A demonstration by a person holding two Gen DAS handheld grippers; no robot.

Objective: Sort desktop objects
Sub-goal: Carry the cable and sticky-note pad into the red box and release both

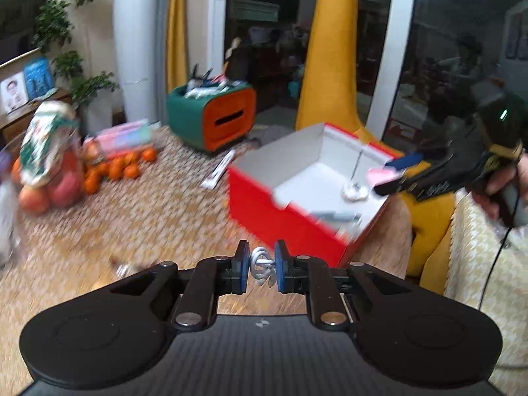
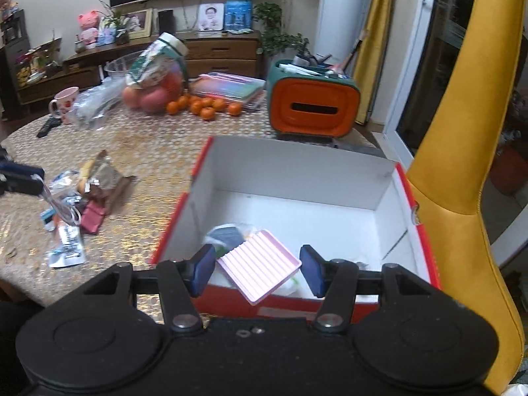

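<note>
**Desk:** The left claw [image 1: 262,264]: what is it doing?

**Photographer:** It is clenching a small coiled white cable [image 1: 260,269] between its blue pads. It is holding the cable above the gold-patterned tablecloth [image 1: 132,224], just short of the near red corner of the box.

**Desk:** And the right claw [image 2: 259,267]?

**Photographer:** It is gripping a pale pink ribbed rectangular plastic tray [image 2: 264,259], with the pads pressing on two opposite corners. It is hanging tilted over the near edge of the open red cardboard box with the white lining [image 2: 297,168].

**Desk:** So which step are we looking at?

**Photographer:** By my reading, the drop-off. Both hands are bringing items to the box. It is already holding another white cable [image 1: 354,191] and a dark rounded object [image 2: 227,234] that I cannot identify.

**Desk:** What is the next move asking for?

**Photographer:** The pink tray is sitting above the box's near wall, not its middle. I judge the right claw needs to go a little further in before letting go, or the tray may catch the rim. The left claw needs to clear the red wall and then release. The cable is loose, so it may snag on a pad.

**Desk:** Is much remaining?

**Photographer:** A heap of crumpled foil snack wrappers and packets [image 2: 89,191] is lying on the cloth, well apart from the box.
</note>
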